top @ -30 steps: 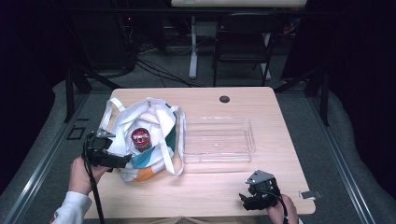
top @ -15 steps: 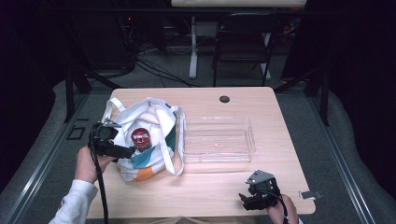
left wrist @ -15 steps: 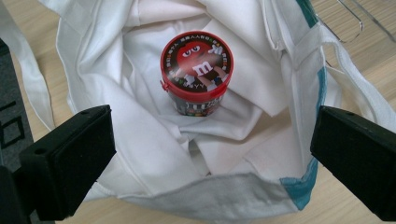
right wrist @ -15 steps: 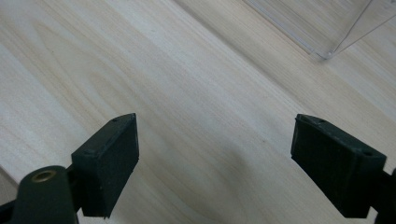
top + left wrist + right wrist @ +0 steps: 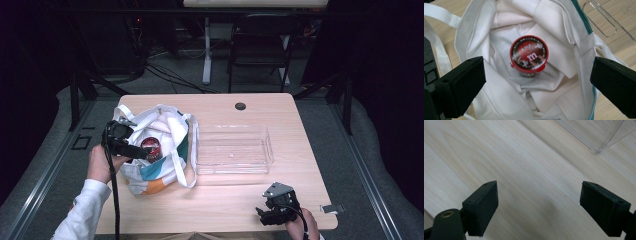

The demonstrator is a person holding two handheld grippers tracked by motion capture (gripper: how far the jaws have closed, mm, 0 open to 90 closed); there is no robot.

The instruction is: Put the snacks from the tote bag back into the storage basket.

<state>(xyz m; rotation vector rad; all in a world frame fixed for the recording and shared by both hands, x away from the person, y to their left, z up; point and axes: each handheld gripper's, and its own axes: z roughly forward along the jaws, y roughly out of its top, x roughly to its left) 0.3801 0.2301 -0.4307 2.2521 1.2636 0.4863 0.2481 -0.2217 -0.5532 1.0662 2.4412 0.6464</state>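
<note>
A white tote bag (image 5: 160,150) with teal and orange panels lies open on the left of the wooden table. Inside it stands a red-lidded candy tub (image 5: 150,147) (image 5: 529,56), upright on the bag's white lining (image 5: 506,82). My left gripper (image 5: 141,151) (image 5: 537,87) hovers over the bag's mouth, open, its jaws wide on either side of the tub and well above it. My right gripper (image 5: 264,216) (image 5: 546,207) rests near the table's front right edge, open over bare wood with nothing between its jaws.
A clear plastic tray (image 5: 232,150) (image 5: 604,20) (image 5: 596,135) sits empty at mid-table, right of the bag. A black round grommet (image 5: 240,106) is set in the far tabletop. A chair (image 5: 260,45) and cables stand beyond the table.
My left gripper has risen from the bag's near left side and moved over its mouth, above the tub. The right gripper has stayed put.
</note>
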